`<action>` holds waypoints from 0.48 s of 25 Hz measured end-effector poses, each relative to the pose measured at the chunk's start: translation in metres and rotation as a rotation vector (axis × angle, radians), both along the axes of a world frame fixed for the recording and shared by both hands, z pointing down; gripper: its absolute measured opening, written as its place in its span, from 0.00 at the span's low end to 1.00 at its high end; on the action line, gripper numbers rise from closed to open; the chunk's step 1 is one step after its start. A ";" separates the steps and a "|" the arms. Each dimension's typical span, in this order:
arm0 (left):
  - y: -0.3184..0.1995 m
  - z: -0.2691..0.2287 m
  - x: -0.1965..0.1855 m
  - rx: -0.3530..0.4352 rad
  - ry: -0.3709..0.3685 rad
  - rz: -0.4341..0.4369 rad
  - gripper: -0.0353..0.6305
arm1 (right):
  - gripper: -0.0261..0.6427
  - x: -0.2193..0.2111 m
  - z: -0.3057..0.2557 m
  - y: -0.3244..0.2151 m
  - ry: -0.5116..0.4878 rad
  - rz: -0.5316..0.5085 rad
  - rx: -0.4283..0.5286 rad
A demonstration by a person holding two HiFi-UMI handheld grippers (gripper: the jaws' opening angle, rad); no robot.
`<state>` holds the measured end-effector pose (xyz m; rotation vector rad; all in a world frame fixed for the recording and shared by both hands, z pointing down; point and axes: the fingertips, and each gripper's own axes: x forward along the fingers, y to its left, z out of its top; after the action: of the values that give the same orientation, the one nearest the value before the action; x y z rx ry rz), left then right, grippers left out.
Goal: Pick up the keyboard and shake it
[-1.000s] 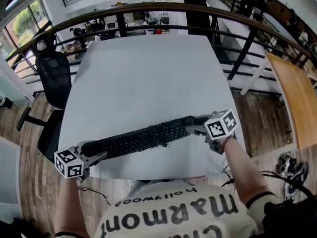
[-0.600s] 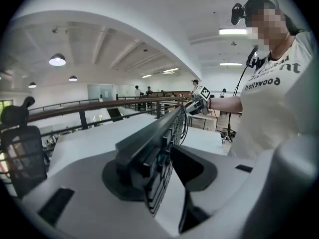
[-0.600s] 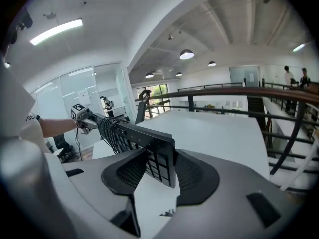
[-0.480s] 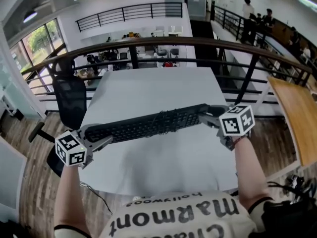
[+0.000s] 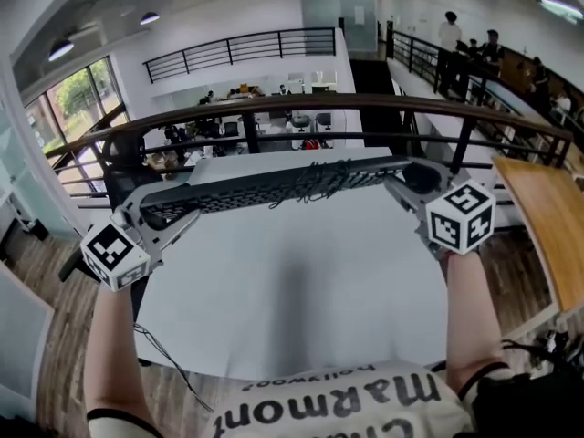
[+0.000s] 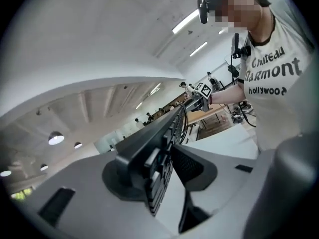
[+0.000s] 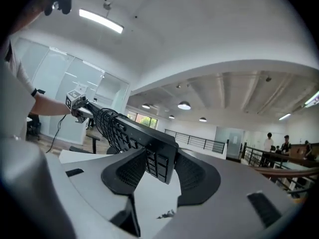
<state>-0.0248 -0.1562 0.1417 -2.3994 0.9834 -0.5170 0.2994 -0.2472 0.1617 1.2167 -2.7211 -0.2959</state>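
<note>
A long black keyboard (image 5: 265,190) hangs in the air above the white table (image 5: 292,290), held level by both ends, with its black cable (image 5: 321,178) wound round its middle. My left gripper (image 5: 153,213) is shut on its left end. My right gripper (image 5: 408,175) is shut on its right end. In the left gripper view the keyboard (image 6: 164,133) runs away from the left gripper (image 6: 160,169), its end pinched between the dark pads. In the right gripper view the keyboard's end (image 7: 158,156) sits clamped between the pads of the right gripper (image 7: 159,172).
The white table lies well below the keyboard. A dark railing (image 5: 301,103) curves behind the table, a black office chair (image 5: 123,167) stands at its far left, and a wooden tabletop (image 5: 543,213) is at the right. People stand far off on the walkway.
Both grippers have lifted the keyboard from just over the table's near part high into the air, and it has rolled so its keys face more away. The head view has tipped upward.
</note>
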 end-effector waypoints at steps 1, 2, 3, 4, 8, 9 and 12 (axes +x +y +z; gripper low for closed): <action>0.000 -0.006 0.001 0.037 -0.023 -0.001 0.30 | 0.33 0.002 -0.005 0.000 -0.004 0.012 0.037; 0.001 -0.012 0.002 0.073 -0.043 0.001 0.29 | 0.33 0.003 -0.010 0.000 -0.008 0.025 0.071; 0.001 -0.017 0.004 0.110 -0.060 0.005 0.29 | 0.33 0.005 -0.014 0.000 -0.012 0.039 0.104; 0.002 -0.023 0.007 0.147 -0.077 0.007 0.29 | 0.33 0.008 -0.018 0.001 -0.013 0.053 0.136; 0.010 -0.043 0.018 0.273 -0.146 0.015 0.28 | 0.33 0.017 -0.030 0.005 -0.008 0.104 0.248; 0.014 -0.048 0.022 0.308 -0.180 0.023 0.28 | 0.33 0.019 -0.033 0.007 -0.010 0.114 0.270; 0.028 -0.064 0.035 0.432 -0.348 0.047 0.27 | 0.33 0.029 -0.046 0.013 -0.022 0.142 0.325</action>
<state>0.0100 -0.1286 0.0779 -1.8678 0.7871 -0.6089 0.3281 -0.2340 0.1159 1.4915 -2.6583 -0.7335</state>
